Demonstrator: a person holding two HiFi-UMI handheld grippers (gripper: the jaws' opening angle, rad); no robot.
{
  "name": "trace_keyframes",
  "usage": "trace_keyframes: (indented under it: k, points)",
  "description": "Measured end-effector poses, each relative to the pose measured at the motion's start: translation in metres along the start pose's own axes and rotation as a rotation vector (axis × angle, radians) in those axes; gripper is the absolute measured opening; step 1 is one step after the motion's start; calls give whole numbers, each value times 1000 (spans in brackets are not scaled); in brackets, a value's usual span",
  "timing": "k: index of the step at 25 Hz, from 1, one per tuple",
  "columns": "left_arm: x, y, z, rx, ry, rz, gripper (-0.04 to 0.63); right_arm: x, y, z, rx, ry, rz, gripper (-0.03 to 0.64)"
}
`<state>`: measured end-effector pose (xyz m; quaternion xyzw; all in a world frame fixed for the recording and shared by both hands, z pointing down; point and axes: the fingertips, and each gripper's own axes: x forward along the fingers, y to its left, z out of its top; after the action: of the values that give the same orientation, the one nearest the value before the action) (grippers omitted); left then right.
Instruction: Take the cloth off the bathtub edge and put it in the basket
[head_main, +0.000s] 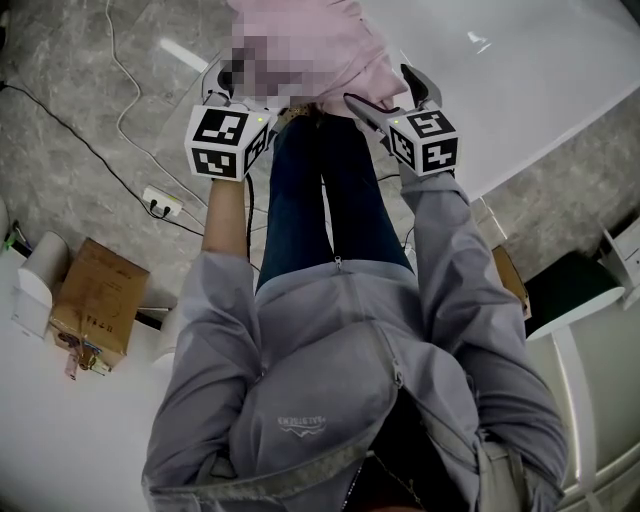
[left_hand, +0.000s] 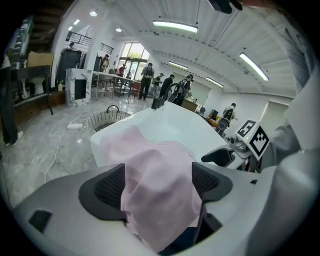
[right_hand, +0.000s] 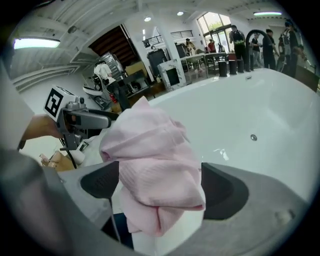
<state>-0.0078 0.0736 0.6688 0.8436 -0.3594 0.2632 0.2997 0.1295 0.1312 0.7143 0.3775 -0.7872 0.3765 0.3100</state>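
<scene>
At the top of the head view, the pink cloth (head_main: 340, 40) lies bunched on the rim of the white bathtub (head_main: 520, 70), right in front of the person's knees. The left gripper (head_main: 240, 95) comes at it from the left of the frame and the right gripper (head_main: 392, 95) from the right, both tipped downward with their marker cubes facing up.

In the left gripper view the jaws stand wide apart. The cloth fills the gap between them and drapes across the inner edge of the left-hand pad, but it is not squeezed. The right gripper view shows the same: dark pads spread wide, with the crumpled cloth heaped between them on the tub edge and hanging down in the middle of the frame. Neither claw has a hold on it.

The basket (left_hand: 107, 119) sits on the floor past the far end of the tub, left of centre in the left gripper view, well apart from the cloth. A cardboard box (head_main: 98, 300) stands at the lower left of the head view, with a power strip (head_main: 160, 203) just above it.
</scene>
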Motion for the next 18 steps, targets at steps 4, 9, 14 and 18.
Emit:
trace_keyframes:
  k: [4, 9, 14, 18]
  points:
    - [11, 1, -13, -6, 69, -40, 402, 15, -12, -22, 86, 82, 37, 502]
    - [28, -8, -35, 1, 189, -97, 408, 23, -9, -30, 202, 142, 132, 511]
    - [45, -8, -45, 18, 247, -115, 408, 39, 1, -35, 259, 197, 206, 511]
    - [52, -10, -47, 32, 273, -150, 408, 46, 6, -33, 249, 211, 228, 511]
